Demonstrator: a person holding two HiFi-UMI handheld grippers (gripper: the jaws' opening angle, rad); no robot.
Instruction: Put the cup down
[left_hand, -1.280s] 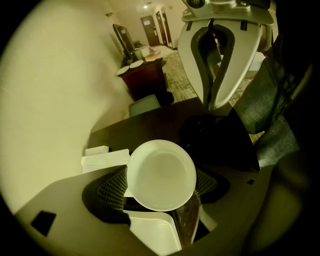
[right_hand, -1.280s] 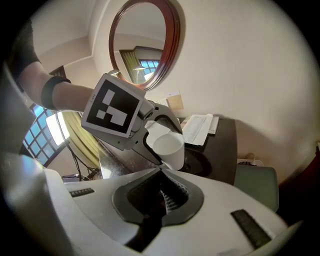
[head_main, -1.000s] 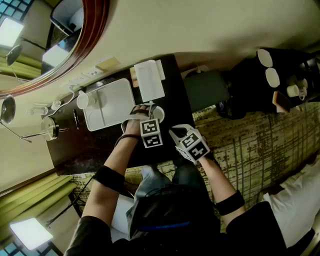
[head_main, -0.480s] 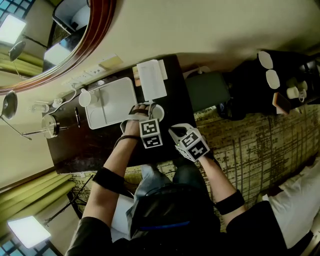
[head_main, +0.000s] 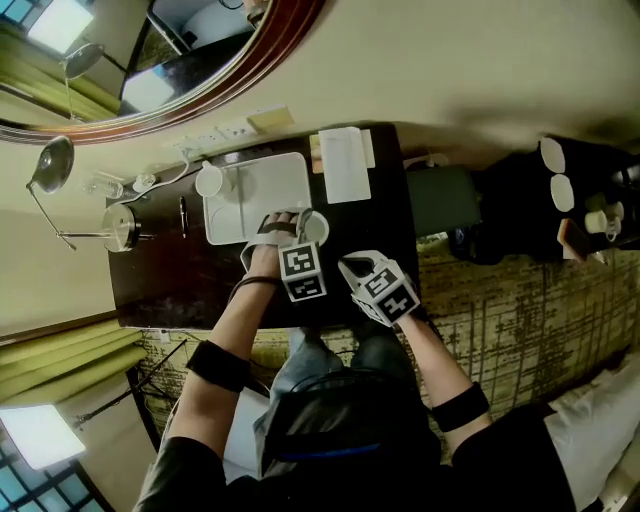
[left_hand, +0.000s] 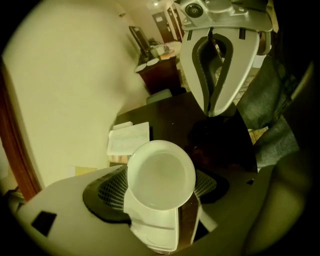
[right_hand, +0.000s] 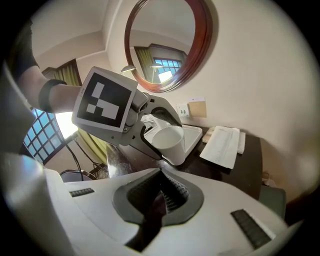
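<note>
Dark wood bench (head_main: 170, 285) stands against the cream wall, with a white tray (head_main: 250, 190) on it. Your task looks unfinished. The white cup (left_hand: 161, 172) sits mouth-up between the jaws of your left gripper (head_main: 288, 224), clasped on both sides, and appears raised over the tray's corner nearest the bench's front edge. Setting it down and letting go remain. Your right gripper (head_main: 350, 270) is clenched on nothing, just beside.

No text, label or number can be read anywhere. The folded paper (head_main: 345, 163) just beside the tray (head_main: 270, 185) is too small to read.
</note>
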